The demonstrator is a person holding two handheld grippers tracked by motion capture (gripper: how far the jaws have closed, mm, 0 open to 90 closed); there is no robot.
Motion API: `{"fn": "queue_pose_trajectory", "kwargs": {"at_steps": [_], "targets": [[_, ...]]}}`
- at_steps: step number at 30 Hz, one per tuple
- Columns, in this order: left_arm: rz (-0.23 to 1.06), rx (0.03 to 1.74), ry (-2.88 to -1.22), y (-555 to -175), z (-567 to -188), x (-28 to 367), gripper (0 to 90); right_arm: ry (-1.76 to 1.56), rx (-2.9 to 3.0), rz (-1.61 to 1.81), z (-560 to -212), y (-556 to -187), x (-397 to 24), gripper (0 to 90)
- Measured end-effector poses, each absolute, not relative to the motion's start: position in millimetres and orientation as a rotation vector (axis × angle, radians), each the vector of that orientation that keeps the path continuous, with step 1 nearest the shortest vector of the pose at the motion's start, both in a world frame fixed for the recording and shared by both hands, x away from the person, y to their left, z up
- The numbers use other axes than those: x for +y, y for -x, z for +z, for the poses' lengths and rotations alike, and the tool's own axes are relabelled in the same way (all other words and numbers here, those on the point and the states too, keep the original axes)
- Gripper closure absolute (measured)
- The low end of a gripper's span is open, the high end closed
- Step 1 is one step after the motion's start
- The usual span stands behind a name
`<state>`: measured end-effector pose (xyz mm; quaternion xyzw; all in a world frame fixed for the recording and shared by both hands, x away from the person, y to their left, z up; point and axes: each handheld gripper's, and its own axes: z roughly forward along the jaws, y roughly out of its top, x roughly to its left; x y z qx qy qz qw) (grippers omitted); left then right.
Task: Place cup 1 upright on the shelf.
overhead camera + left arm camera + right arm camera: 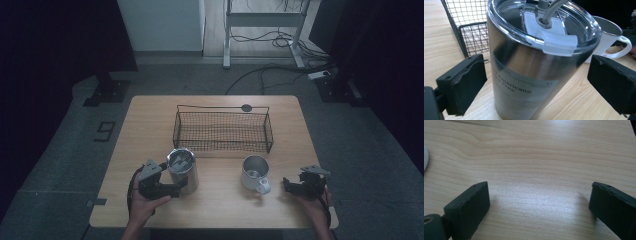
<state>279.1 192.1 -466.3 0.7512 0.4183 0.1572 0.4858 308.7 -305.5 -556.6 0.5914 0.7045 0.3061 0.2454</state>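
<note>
A steel tumbler (183, 171) with a clear lid and a printed label stands upright on the wooden table (145, 130), front left of centre. My left gripper (175, 187) is open, one jaw on each side of the tumbler (529, 75). Thin gaps show between the pads (464, 85) and the metal wall. A white mug (255, 172) stands to the tumbler's right, its handle toward the front right. My right gripper (291, 184) sits just right of the mug, open over bare wood (539, 170) with nothing between its jaws.
A black wire basket (222, 131) stands empty behind the tumbler and mug, at the middle of the table; its corner (471, 32) lies close behind the tumbler. A dark round disc (246, 107) lies at the far edge. Cables and stands are on the floor beyond.
</note>
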Motion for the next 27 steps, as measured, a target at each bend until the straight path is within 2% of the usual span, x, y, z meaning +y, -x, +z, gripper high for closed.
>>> {"fn": "queue_pose_trajectory", "kwargs": {"at_steps": [27], "targets": [[0.422, 0.988, -1.816, -298.0, -473.4, 173.9, 0.0, -1.616, 1.919, 0.832, -556.5, -308.8, -305.9, 3.3]]}}
